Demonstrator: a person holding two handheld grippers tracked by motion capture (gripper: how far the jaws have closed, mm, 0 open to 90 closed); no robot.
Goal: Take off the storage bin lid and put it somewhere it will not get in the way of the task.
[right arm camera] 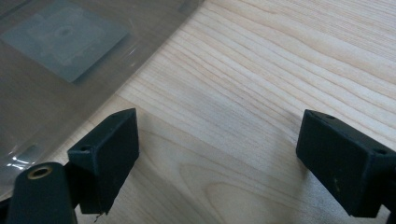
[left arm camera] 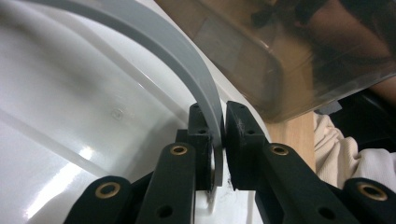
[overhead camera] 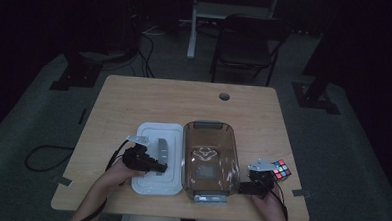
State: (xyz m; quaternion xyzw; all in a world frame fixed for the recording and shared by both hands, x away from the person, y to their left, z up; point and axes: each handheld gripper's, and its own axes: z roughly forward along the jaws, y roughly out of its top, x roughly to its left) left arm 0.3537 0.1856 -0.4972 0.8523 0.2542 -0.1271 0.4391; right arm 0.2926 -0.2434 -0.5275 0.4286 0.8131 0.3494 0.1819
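Now L gripper (left arm camera: 219,140) pinches curved grey handle (left arm camera: 187,65).

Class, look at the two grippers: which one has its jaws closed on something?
The left gripper: its jaws pinch the grey handle of the white lid. The right gripper stands open over bare table.

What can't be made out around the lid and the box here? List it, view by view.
- High view: where the left gripper meets the white lid is too small and dark to read.
- Left gripper view: the lid's grey handle runs off the top edge.
- Right gripper view: the clear box is cut off by the left edge.
- High view: the cube's near side sits behind the right gripper.
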